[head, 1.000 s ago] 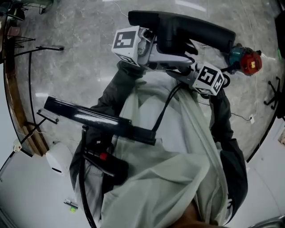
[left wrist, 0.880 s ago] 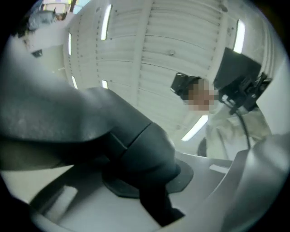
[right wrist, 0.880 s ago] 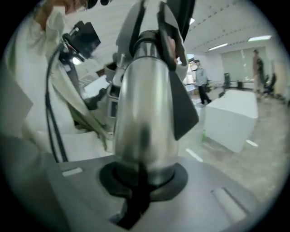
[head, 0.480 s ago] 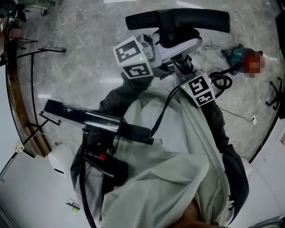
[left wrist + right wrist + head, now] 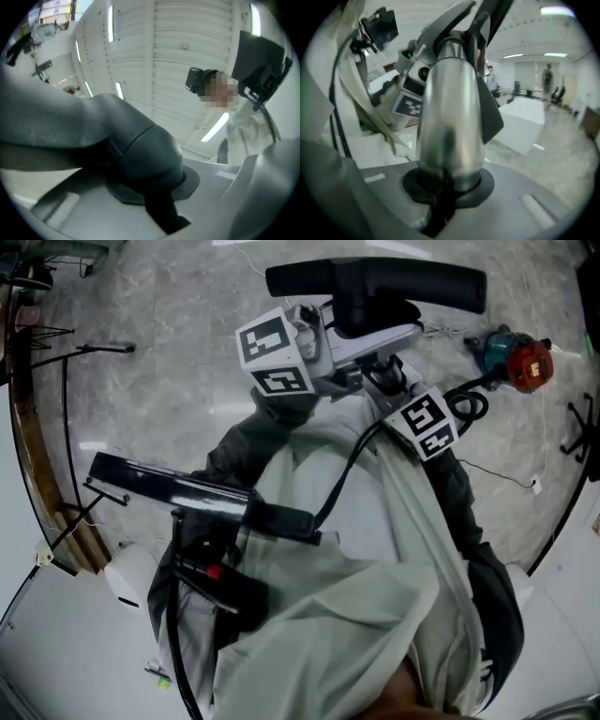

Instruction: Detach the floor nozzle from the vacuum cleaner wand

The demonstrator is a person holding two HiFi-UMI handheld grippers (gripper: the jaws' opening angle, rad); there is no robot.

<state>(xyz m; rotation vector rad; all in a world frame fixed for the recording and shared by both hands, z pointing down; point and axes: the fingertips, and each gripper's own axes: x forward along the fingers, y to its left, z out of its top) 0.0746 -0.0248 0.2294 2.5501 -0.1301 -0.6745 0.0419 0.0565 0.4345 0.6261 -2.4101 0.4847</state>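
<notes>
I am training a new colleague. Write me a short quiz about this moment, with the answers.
1. True or false: the right hand-held gripper is closed on the shiny silver metal wand.
2. What does the left hand-held gripper grip? A) a white cable; B) the dark grey rounded neck of the black floor nozzle; C) nothing.
3. In the head view, at which side of the picture does the red and teal object lie on the floor?

Key: 1 true; 2 B; 3 the right side.
</notes>
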